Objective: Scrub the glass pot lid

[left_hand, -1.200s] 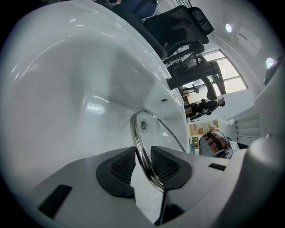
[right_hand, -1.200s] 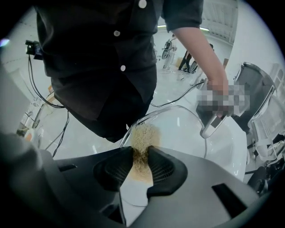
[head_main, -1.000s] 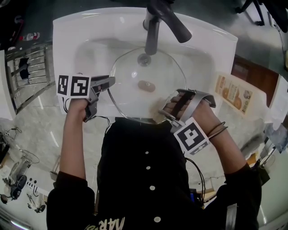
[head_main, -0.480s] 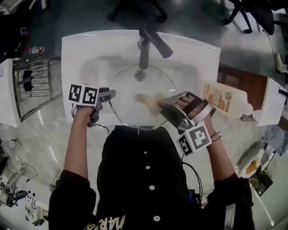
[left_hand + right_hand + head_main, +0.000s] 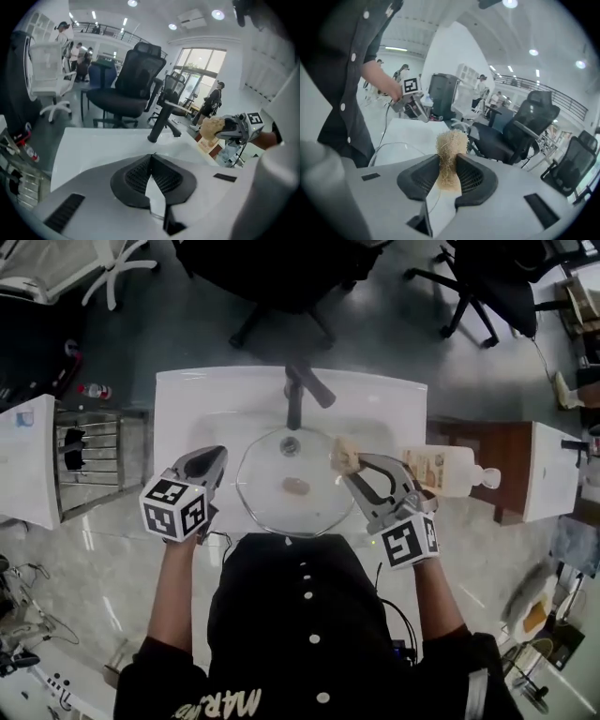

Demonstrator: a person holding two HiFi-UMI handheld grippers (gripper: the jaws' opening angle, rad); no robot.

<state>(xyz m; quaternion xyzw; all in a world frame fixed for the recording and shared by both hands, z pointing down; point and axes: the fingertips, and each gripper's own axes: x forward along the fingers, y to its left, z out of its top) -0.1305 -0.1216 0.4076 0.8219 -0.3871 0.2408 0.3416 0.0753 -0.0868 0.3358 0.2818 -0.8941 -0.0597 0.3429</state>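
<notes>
The glass pot lid [image 5: 272, 507] lies flat in the white sink [image 5: 187, 399], its knob [image 5: 295, 486] in the middle, under the dark faucet [image 5: 295, 399]. My left gripper [image 5: 214, 461] hovers over the sink's left rim, off the lid, and its jaws are shut with nothing between them [image 5: 151, 158]. My right gripper [image 5: 354, 465] is raised by the lid's right edge and is shut on a tan fibre scrubber [image 5: 343, 456], which sticks up between the pads [image 5: 449, 157]. The left gripper view shows the scrubber [image 5: 212, 129] over on the right.
A soap bottle [image 5: 441, 470] lies on the counter right of the sink, beside a brown cabinet [image 5: 492, 465]. On the left stands a wire dish rack [image 5: 89, 460]. Office chairs [image 5: 281, 277] stand on the floor beyond the sink.
My left gripper has let go of the lid's left rim, moved off it and shut. My right gripper has carried the scrubber from the lid's near edge up to its right side.
</notes>
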